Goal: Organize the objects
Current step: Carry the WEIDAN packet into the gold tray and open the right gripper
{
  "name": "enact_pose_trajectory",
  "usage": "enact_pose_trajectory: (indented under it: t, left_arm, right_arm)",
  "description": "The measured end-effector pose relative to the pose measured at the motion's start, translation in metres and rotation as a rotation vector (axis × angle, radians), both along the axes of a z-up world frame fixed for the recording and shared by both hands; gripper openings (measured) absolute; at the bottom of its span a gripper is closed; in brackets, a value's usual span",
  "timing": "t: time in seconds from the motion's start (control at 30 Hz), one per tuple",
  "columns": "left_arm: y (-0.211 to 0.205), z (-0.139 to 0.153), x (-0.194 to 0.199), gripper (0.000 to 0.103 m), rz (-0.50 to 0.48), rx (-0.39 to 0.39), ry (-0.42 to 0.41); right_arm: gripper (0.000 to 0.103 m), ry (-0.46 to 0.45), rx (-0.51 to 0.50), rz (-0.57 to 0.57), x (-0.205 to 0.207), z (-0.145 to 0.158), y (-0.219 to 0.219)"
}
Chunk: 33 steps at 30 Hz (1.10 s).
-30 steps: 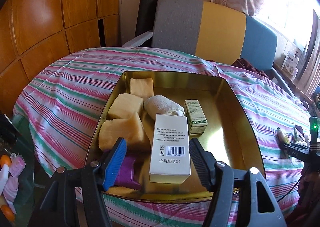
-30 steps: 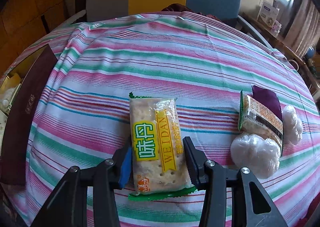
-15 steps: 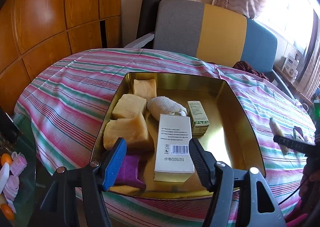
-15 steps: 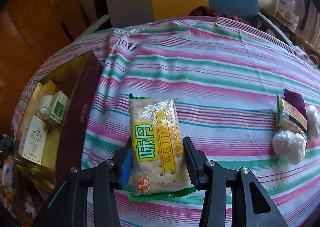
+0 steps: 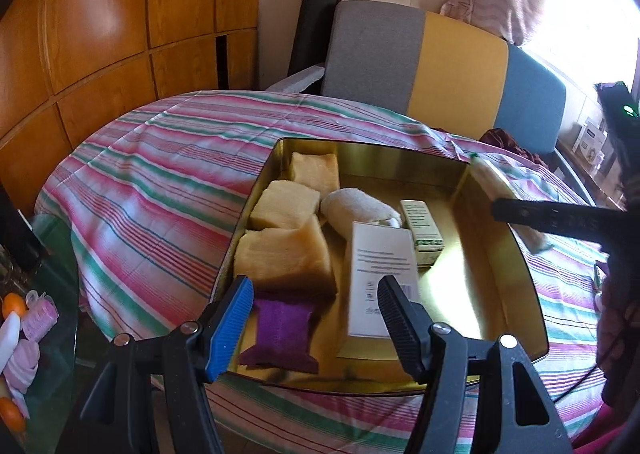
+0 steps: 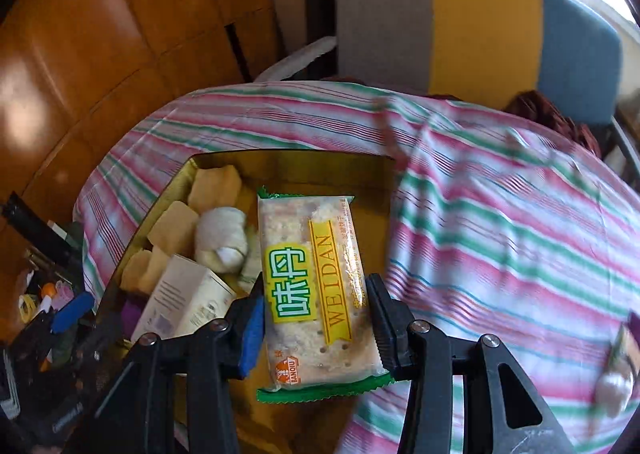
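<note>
Right gripper (image 6: pixel 316 328) pinches cracker packet (image 6: pixel 312 286) by its sides, held above gold tin (image 5: pixel 496 254), over bare right half. Left gripper (image 5: pixel 316 318) hangs spread and empty at tin's near edge. Step: carry-in. Next likely needs lowering beside white box (image 5: pixel 380 274), then release

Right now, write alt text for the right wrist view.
The right tool grips a WEIDAN cracker packet above a gold tin tray holding yellow sponges, a white cloth roll and a white box, on a striped tablecloth.
</note>
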<state>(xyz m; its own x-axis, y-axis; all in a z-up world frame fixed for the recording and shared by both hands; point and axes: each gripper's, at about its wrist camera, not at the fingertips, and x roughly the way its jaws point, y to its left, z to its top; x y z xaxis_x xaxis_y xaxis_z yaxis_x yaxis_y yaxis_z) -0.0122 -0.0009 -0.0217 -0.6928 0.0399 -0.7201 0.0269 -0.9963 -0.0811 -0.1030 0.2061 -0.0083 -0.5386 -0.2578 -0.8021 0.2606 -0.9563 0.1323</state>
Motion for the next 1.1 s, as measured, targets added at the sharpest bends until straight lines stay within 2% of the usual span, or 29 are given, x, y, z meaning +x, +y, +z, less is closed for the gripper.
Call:
enact_pose_trajectory:
  t: [0.33, 0.43, 0.63, 0.83, 1.1]
  left_arm:
    - [-0.020, -0.008, -0.003, 0.065, 0.039, 0.049, -0.016]
    - [-0.024, -0.011, -0.005, 0.065, 0.035, 0.077, -0.031]
    - [-0.022, -0.014, -0.006, 0.065, 0.023, 0.074, -0.035]
    - [-0.018, -0.006, -0.005, 0.065, 0.020, 0.063, -0.014]
    - [0.016, 0.017, -0.010, 0.065, -0.085, 0.041, 0.040]
  right_arm:
    - [0.048, -0.090, 0.094, -0.062, -0.057, -0.039, -0.025]
    - [0.056, -0.096, 0.083, -0.081, -0.063, -0.042, -0.020]
    - [0.058, -0.066, 0.062, -0.093, -0.053, -0.036, -0.009]
    - [0.064, 0.009, 0.040, -0.105, -0.026, -0.018, 0.010]
    - [0.073, 0.062, 0.028, -0.224, 0.023, 0.002, 0.090]
